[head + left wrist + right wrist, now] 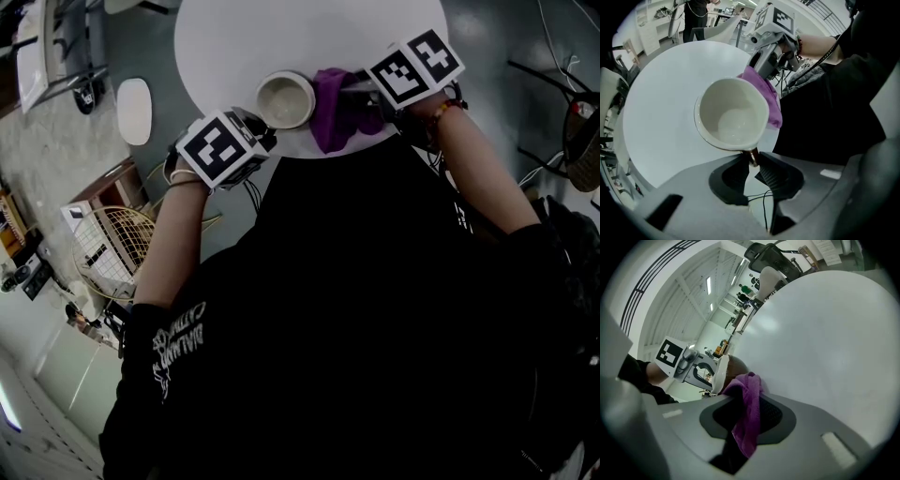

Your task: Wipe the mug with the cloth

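A round white table [234,37] with a smooth matte top fills the upper part of the head view, above a grey floor [487,28]. At the table's near edge, the mug [285,99] turns its round mouth up toward you, pale cream inside. The purple cloth [336,117] bunches against its right side. Your left gripper [265,127] comes in from the lower left and your right gripper [364,97] from the right, 1 on each side of the mug.

In the left gripper view, the mug's mouth opens toward the camera, its axis tipped slightly to the upper left, and its inside is glossy. The 2 jaws are closed on the thin brown handle [753,157] at the mug's lower edge. The soft cloth touches the outer wall on the right.

In the right gripper view, the 2 jaws are clamped on the cloth, a woven fabric hanging in a fold between the pads. Beyond it the mug shows side-on, with its pale rim to the left and its brown wall against the cloth. You cannot tell whether the mug rests on the table.
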Action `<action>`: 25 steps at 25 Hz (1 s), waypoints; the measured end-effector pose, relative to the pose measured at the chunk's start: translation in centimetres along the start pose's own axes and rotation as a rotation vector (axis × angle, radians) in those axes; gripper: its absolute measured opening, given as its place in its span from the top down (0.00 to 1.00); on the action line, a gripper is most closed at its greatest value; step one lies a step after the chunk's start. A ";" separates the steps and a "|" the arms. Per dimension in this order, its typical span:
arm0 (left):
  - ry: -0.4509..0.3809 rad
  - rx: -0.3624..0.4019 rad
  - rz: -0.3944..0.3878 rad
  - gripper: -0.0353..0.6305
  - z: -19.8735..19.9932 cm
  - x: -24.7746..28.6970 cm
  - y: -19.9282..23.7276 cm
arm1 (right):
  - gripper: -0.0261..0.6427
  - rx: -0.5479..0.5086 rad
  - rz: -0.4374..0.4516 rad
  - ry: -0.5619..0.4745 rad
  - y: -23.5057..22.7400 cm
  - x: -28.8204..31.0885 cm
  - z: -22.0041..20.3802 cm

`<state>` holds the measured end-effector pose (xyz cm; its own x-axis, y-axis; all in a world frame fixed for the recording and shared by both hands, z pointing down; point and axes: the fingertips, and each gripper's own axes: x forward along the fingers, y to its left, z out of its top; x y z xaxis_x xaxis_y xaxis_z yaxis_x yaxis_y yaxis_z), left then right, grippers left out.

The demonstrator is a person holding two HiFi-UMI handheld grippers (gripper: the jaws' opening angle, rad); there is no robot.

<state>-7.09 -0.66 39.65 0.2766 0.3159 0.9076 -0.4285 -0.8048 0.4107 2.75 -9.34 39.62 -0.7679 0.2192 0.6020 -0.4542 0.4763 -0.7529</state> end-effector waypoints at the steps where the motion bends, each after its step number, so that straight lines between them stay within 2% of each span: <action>1: 0.000 0.004 -0.003 0.84 0.0 0.0 0.0 | 0.83 -0.012 -0.010 0.001 0.0 0.0 0.2; 19: 0.040 0.092 -0.040 0.83 0.2 -0.1 0.0 | 0.83 -0.128 -0.177 -0.021 -1.3 -0.1 3.6; 25: 0.037 0.126 -0.040 0.82 0.0 0.2 0.3 | 0.83 -0.183 -0.202 0.001 -1.5 1.0 5.1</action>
<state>-7.22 -0.87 39.93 0.2582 0.3656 0.8942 -0.3055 -0.8472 0.4346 0.37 -14.18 40.01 -0.6697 0.1048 0.7352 -0.5090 0.6561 -0.5572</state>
